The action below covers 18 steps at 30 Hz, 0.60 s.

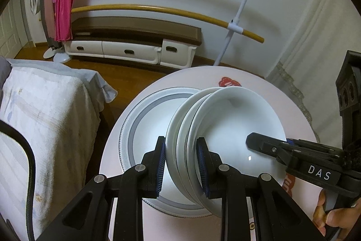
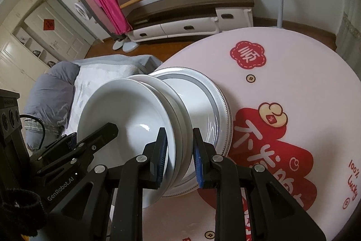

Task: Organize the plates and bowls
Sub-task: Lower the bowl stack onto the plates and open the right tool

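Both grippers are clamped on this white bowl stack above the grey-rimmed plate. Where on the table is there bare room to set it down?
Free: the table stretch right of the grey-rimmed plate, over the red prints, and the far strip beyond it. Crowded: the table's left side, where the plate nearly reaches the edge by the bed, under the white bowl stack held by the left gripper and right gripper.

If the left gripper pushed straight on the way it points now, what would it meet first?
The left gripper is already shut on the stack of white bowls; beyond them it would likely meet the patterned plate on the table, though depth is unclear.
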Each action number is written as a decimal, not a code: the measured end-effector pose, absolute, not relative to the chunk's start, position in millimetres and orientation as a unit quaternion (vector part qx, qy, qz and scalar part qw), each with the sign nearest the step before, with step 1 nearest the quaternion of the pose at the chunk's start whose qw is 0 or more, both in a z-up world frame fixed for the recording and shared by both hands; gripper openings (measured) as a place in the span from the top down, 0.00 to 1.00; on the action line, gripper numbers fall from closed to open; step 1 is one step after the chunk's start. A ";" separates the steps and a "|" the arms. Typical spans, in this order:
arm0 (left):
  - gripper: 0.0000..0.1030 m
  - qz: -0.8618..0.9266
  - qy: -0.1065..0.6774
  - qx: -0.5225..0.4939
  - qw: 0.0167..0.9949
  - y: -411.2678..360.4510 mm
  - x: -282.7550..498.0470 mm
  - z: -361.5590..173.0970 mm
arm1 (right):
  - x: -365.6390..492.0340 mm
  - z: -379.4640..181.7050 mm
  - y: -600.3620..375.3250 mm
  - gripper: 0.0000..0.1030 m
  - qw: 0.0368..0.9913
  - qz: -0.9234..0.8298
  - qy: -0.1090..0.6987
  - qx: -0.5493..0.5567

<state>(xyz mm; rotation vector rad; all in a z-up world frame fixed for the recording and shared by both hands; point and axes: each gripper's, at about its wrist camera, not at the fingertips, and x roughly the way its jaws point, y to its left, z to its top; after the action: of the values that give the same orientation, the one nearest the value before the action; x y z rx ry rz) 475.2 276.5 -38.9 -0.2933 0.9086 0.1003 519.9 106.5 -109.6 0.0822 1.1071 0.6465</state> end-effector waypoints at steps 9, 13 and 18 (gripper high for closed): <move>0.78 0.047 0.444 -0.152 0.882 287.5 488.3 -46.7 | 525.2 -116.0 116.1 0.79 0.794 0.295 0.531 0.026; 0.78 0.048 0.444 -0.153 0.882 291.0 492.2 -49.8 | 527.6 -114.5 120.5 0.79 0.793 0.295 0.533 0.020; 0.77 0.046 0.443 -0.159 0.881 300.0 498.4 -53.8 | 532.0 -114.7 123.0 0.79 0.792 0.292 0.535 0.019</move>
<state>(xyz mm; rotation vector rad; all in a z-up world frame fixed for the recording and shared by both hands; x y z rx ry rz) 498.4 300.0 -53.8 -0.3322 0.9234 0.0959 532.0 123.0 -114.7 0.0414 1.1511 0.6287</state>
